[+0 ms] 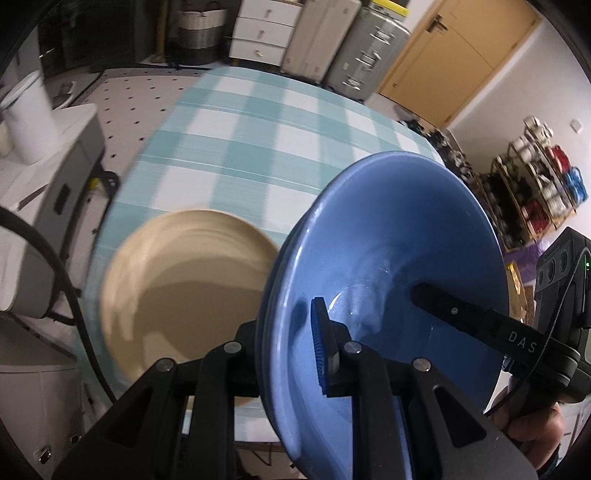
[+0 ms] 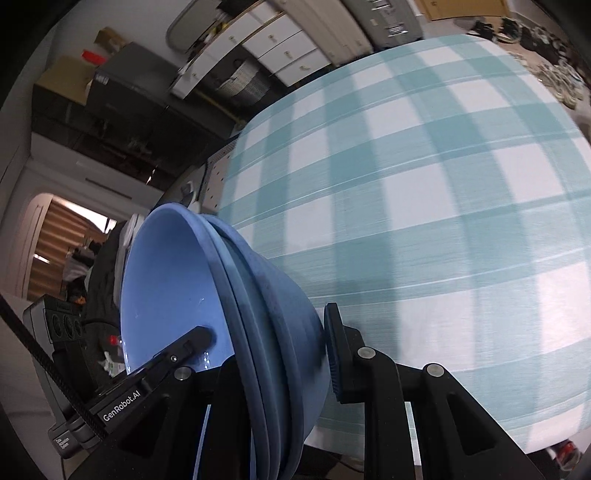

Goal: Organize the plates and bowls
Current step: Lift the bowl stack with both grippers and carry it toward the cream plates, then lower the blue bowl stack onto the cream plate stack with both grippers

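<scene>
A nested stack of blue bowls (image 1: 388, 236) hangs tilted above the teal and white checked tablecloth (image 1: 258, 129), held from two sides. My left gripper (image 1: 284, 343) is shut on the stack's near rim, its blue pad inside the top bowl. One finger (image 1: 443, 306) of my right gripper lies inside the bowl from the right. In the right wrist view, my right gripper (image 2: 280, 362) is shut on the rim of the bowl stack (image 2: 166, 288), and a finger (image 2: 195, 338) of the left gripper reaches in. A beige plate (image 1: 184, 288) lies on the cloth, blurred, to the left of the bowls.
The checked table (image 2: 443, 184) stretches ahead. A white bucket (image 1: 29, 122) on a grey cabinet stands at the left, and a black cable (image 1: 66, 280) runs by it. White drawers (image 1: 266, 33) and a cluttered shelf (image 1: 535, 177) stand beyond the table.
</scene>
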The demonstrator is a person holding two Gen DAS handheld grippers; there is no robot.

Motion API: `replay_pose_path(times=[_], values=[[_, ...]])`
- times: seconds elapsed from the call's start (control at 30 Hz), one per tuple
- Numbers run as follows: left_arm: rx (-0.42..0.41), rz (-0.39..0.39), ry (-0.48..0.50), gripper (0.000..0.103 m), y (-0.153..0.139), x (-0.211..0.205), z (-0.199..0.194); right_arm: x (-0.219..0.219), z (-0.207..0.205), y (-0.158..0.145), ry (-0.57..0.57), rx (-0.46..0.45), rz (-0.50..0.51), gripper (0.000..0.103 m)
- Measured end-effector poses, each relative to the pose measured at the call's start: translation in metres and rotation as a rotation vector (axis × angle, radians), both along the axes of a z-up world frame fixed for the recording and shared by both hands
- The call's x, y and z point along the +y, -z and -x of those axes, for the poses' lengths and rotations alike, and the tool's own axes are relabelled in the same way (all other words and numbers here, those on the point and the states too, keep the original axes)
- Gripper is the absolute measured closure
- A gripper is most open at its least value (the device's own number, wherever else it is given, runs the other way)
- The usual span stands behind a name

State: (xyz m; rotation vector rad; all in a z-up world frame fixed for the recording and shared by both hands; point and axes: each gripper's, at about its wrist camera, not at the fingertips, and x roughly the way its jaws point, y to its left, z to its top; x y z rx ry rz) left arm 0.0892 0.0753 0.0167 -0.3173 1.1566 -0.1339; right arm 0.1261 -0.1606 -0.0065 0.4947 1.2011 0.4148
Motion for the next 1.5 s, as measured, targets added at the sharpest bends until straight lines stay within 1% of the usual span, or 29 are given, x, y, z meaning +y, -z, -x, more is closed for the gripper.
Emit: replay_pose_path(times=[0.13,0.3,0.53,0.77,1.2,1.5], values=[[0.001,-0.004,-0.049,0.086,0.002,0.032,0.006,0.039,-0.003,0.001,-0.046,0.009,0.007,0.086],[0.021,0.001,-0.106,0.086,0.017,0.070,0.010,0.083,-0.007,0.012,-0.095,0.029,0.029,0.086],[0.055,0.002,-0.146,0.085,0.040,0.096,0.012,0.117,-0.011,0.032,-0.129,0.047,0.072,0.086],[0.076,0.009,-0.157,0.085,0.056,0.104,0.012,0.126,-0.011,0.043,-0.146,0.049,0.113,0.086],[0.107,-0.002,-0.151,0.082,0.070,0.099,0.007,0.125,-0.015,0.059,-0.145,0.071,0.139,0.086],[0.117,0.012,-0.161,0.082,0.077,0.102,0.004,0.128,-0.020,0.060,-0.141,0.056,0.143,0.085]])
